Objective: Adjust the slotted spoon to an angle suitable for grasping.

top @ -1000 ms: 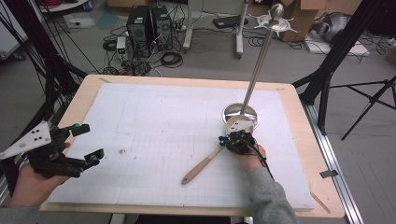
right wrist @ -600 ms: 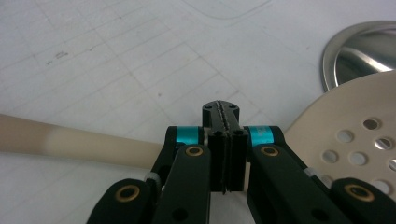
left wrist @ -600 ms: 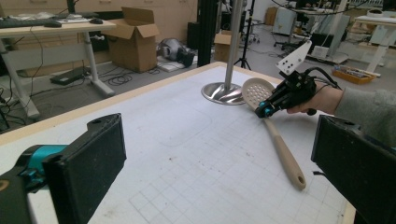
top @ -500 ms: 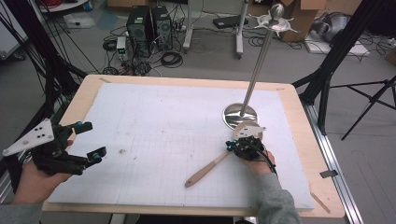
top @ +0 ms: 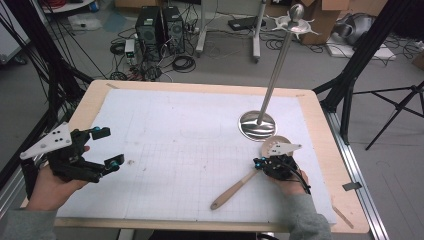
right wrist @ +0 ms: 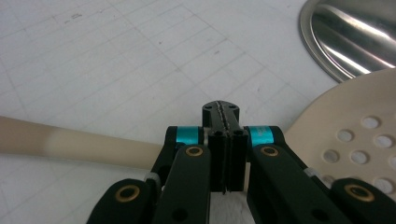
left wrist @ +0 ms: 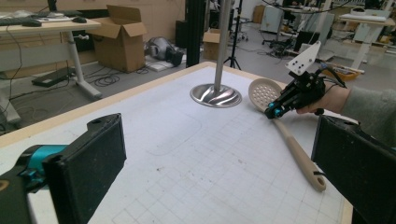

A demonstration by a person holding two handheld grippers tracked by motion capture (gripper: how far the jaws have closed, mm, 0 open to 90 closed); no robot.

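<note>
A beige slotted spoon (top: 235, 190) lies on the white gridded mat (top: 175, 150), its round head (top: 274, 145) next to the steel stand's base (top: 257, 125). My right gripper (top: 257, 162) sits over the spoon's neck, jaws shut together with nothing between them. In the right gripper view the closed tip (right wrist: 221, 109) lies across the handle (right wrist: 93, 144), with the perforated head (right wrist: 355, 130) at the right. My left gripper (top: 110, 147) hovers open over the mat's left side, its wide-apart pads (left wrist: 88, 163) empty. In the left gripper view the spoon (left wrist: 294, 149) and right gripper (left wrist: 273, 112) show farther off.
A tall steel pole (top: 277, 65) rises from the round base and tilts toward the back right. The table's wooden rim (top: 320, 130) frames the mat. Computer towers (top: 160, 25), cables and tripod legs stand on the floor beyond.
My right gripper and the spoon have shifted together toward the right and the near edge, baring the spoon's head beside the base. The left gripper has stayed about where it was.
</note>
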